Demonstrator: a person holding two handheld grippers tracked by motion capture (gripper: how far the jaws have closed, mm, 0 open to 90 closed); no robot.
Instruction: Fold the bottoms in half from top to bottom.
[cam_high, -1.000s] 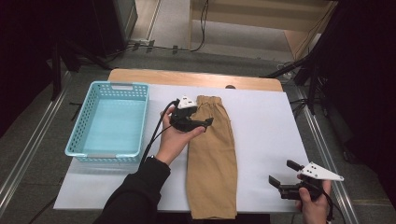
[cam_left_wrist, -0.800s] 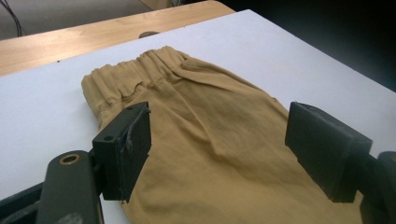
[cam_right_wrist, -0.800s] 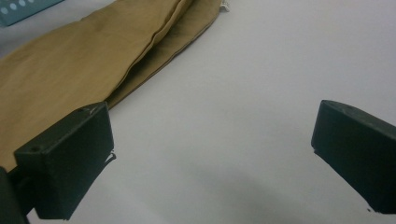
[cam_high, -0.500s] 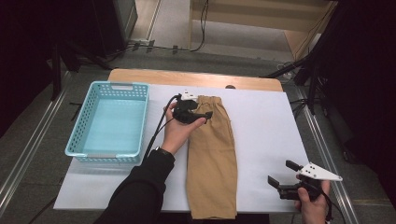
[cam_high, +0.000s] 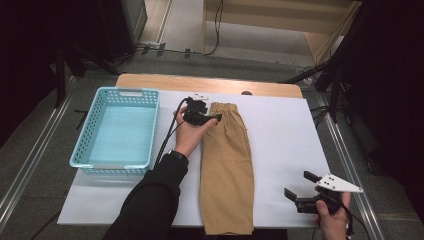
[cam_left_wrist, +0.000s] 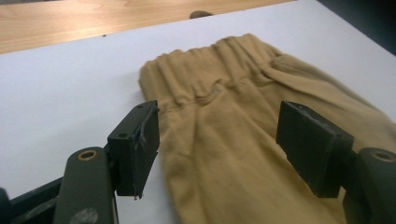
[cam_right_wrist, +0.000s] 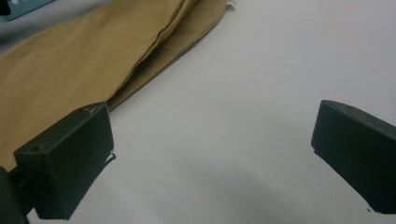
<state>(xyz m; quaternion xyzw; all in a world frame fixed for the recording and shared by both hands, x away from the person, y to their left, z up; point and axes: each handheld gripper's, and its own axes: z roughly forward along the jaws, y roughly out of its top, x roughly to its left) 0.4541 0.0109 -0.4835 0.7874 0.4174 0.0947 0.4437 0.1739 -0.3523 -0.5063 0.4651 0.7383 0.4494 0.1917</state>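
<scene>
i have the tan trousers (cam_high: 227, 165) lying flat and folded lengthwise on the white surface (cam_high: 280, 140), waistband at the far end, leg hems at the near edge. they run down the middle, with the light blue basket (cam_high: 80, 155) well apart to their left.

my left tool (cam_high: 207, 119) sits at the trousers' far left corner, just below the elastic waistband. in the left gripper view its jaws straddle the left edge of the cloth: one pad is over bare surface right beside the fabric edge, the other is over the cloth toward the middle. the jaws have just been closing, and the cloth is between them, but the pads do not press on it and a clear gap remains. so that tool is apart, gripping nothing.

my right tool (cam_high: 299, 189) is held at the near right, beside the lower leg of the trousers but apart from it. in the right gripper view its jaws stand wide over bare white surface, with the folded trouser leg (cam_right_wrist: 93, 56) beyond the left jaw, not between the pads. that tool is also apart and empty.
</scene>
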